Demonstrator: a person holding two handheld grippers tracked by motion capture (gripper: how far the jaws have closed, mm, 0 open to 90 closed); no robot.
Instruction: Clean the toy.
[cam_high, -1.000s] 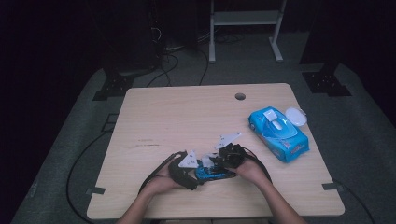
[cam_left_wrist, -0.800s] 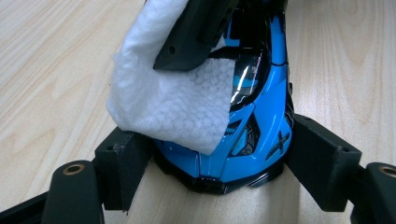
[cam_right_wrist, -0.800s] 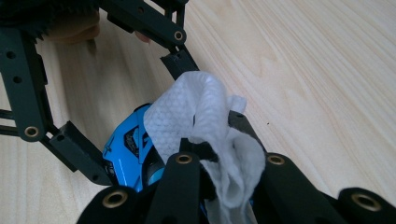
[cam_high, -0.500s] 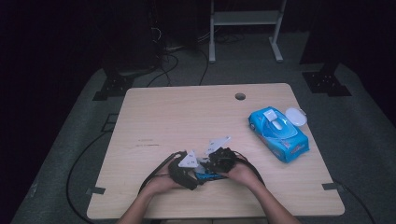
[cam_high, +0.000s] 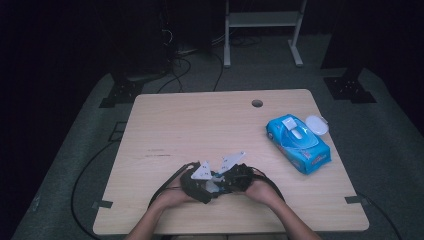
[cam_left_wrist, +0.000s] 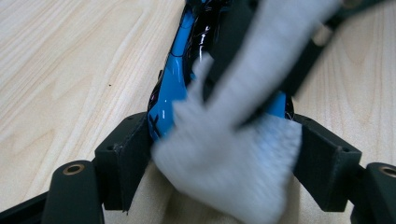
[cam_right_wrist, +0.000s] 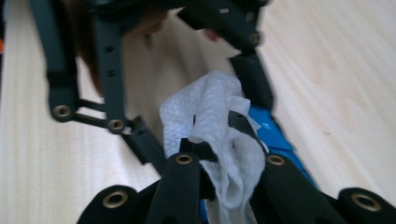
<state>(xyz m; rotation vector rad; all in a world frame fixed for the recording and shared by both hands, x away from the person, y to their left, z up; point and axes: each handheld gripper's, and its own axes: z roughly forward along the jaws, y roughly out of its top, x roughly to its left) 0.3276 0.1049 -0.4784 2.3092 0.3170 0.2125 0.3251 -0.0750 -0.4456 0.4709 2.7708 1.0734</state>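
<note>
A glossy blue and black object (cam_left_wrist: 175, 79) lies low over the table between the jaws of my left gripper (cam_left_wrist: 224, 144), which is shut on its sides. A white wet wipe (cam_right_wrist: 205, 102) is pinched in my right gripper (cam_right_wrist: 217, 135), shut on it, and lies over the blue object (cam_right_wrist: 273, 130). In the left gripper view the wipe (cam_left_wrist: 233, 168) is blurred and hides the object's near end. In the high view the left gripper (cam_high: 206, 188) and right gripper (cam_high: 226, 181) meet tip to tip near the table's front edge.
A blue pack of wet wipes (cam_high: 298, 142) with its white lid (cam_high: 317, 124) flipped open lies at the right of the wooden table (cam_high: 200, 125). A cable hole (cam_high: 257, 103) sits near the far edge. Cables trail from both grippers off the front.
My right gripper has slid left and nearer with the wipe, along the blue object toward the left gripper. The left gripper has stayed put.
</note>
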